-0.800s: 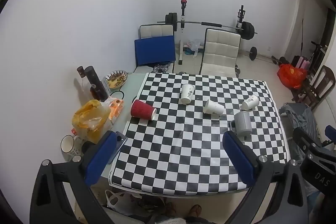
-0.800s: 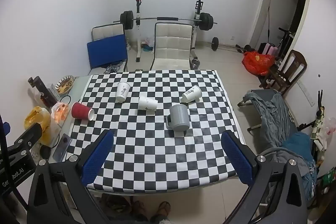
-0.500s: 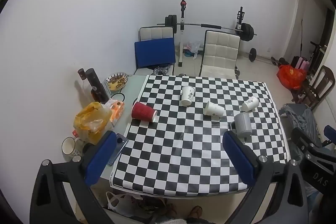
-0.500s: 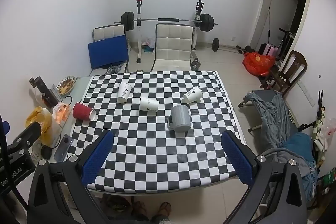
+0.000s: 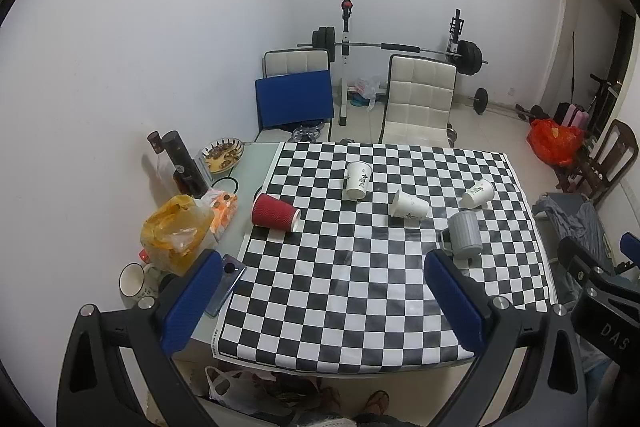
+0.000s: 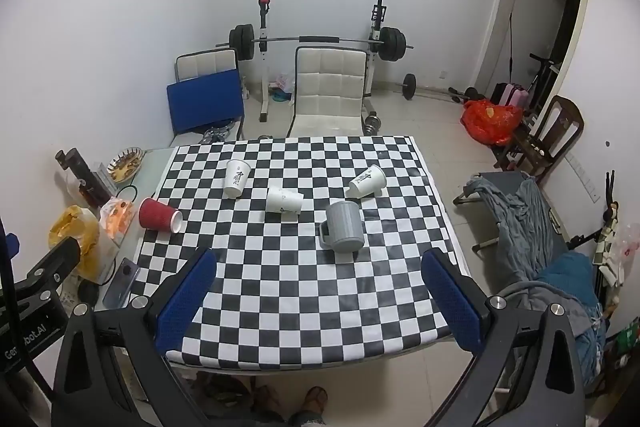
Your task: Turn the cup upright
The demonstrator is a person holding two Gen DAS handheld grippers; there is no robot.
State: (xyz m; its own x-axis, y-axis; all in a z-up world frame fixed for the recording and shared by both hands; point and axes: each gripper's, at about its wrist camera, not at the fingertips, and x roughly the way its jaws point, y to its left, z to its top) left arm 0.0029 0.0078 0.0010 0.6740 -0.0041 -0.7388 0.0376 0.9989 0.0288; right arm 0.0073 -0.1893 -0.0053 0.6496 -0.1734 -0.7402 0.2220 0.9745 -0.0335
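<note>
A checkered cloth (image 5: 360, 283) (image 6: 288, 291) covers the table. On it lie a red cup (image 5: 275, 213) (image 6: 159, 215) on its side at the left, three white paper cups (image 5: 358, 180) (image 5: 409, 205) (image 5: 477, 193) tipped over, and a grey mug (image 5: 465, 235) (image 6: 344, 227) on its side. My left gripper (image 5: 324, 301) is open and empty, high above the near table edge. My right gripper (image 6: 318, 297) is also open and empty, equally far from the cups.
The table's left strip holds a yellow bag (image 5: 176, 227), a white mug (image 5: 134, 281), a phone (image 5: 226, 283), dark bottles (image 5: 182, 163) and a snack bowl (image 5: 222, 155). Chairs (image 5: 418, 99) and a barbell rack stand behind. A cot with clothes (image 6: 532, 227) stands at the right.
Both grippers have drawn back and up slightly, so the table looks smaller and farther. Nothing on the table has moved.
</note>
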